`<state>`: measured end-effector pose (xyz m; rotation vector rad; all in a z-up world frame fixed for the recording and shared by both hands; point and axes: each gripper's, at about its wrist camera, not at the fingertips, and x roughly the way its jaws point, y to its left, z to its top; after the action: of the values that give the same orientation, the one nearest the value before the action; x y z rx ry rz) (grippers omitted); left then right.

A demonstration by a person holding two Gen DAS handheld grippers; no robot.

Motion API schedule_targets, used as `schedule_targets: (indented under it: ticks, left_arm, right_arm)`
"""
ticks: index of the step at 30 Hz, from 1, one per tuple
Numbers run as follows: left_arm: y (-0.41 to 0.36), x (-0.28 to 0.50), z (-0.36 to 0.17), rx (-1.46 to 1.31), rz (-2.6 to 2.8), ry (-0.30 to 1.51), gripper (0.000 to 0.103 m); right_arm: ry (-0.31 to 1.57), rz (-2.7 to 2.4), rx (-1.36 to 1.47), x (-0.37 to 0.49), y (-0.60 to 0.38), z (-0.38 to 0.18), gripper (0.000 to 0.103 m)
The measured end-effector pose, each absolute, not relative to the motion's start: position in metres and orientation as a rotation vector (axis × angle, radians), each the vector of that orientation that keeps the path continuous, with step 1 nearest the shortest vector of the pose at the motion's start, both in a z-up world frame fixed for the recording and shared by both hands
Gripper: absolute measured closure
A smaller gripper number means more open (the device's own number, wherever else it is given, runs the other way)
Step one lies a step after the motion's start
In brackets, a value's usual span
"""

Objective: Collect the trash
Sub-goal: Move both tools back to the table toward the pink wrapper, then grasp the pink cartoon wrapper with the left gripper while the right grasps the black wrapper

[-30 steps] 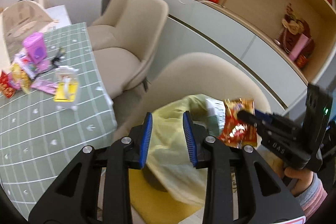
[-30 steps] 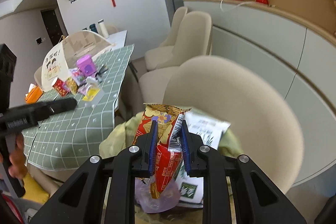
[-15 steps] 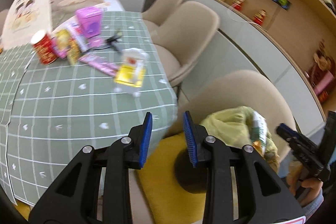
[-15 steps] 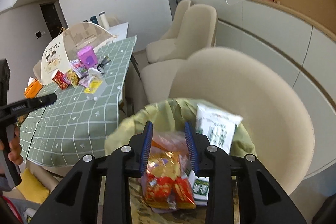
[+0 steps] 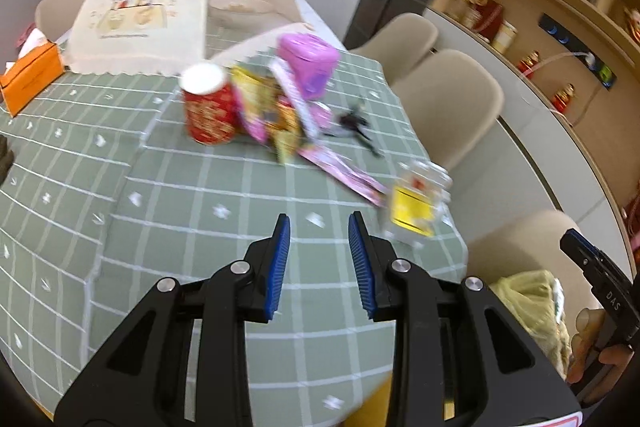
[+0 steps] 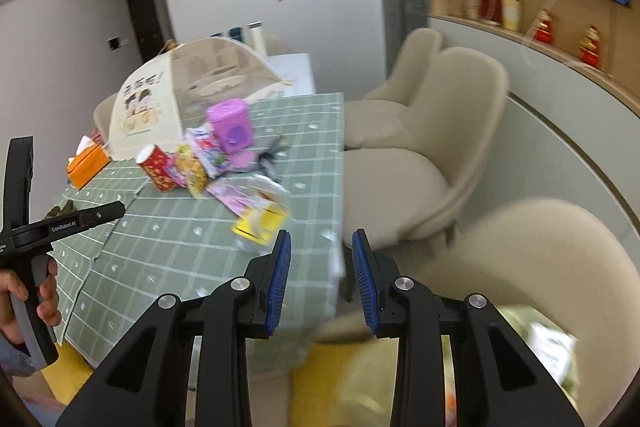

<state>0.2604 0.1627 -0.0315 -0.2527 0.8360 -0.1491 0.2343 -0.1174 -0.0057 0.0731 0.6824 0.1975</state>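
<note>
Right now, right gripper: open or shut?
Open. The right gripper shows a clear gap between its blue pads, with nothing held.

Green checked tablecloth point(image 5: 168, 211), red can point(image 5: 208, 107), purple box point(image 5: 310, 65).

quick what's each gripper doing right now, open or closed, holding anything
Left gripper: open, holding nothing, over the green tablecloth.
Right gripper: open, holding nothing.

The tablecloth point(image 5: 168, 211) looks like matt green cloth with a white grid. The can point(image 5: 208, 107) is glossy red, the purple box point(image 5: 308, 63) smooth plastic, the wrappers point(image 5: 272, 115) shiny foil. The gripper pads point(image 5: 280, 263) are ribbed blue, set on matt black plastic with bright metal pins. The chairs point(image 6: 452, 131) look smooth, matt beige.
</note>
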Motion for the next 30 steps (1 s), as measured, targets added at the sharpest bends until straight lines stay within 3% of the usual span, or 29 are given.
schedule_targets:
  ticks: [9, 21, 30]
  left_arm:
    - [0.188, 0.314, -0.051, -0.231, -0.265, 0.875, 0.069]
    - [0.127, 0.398, -0.122, -0.542, -0.208, 1.076, 0.067]
    - [0.090, 0.428, -0.128, -0.367, -0.054, 1.037, 0.067]
  right_arm:
    - [0.701, 0.224, 0.077, 0.293, -0.058, -0.005, 0.068]
    - [0.741, 0.042, 0.126, 0.302, -0.110, -0.022, 0.068]
    - [0.753, -0.009, 0.193, 0.310, -0.146, -0.037, 0.068]
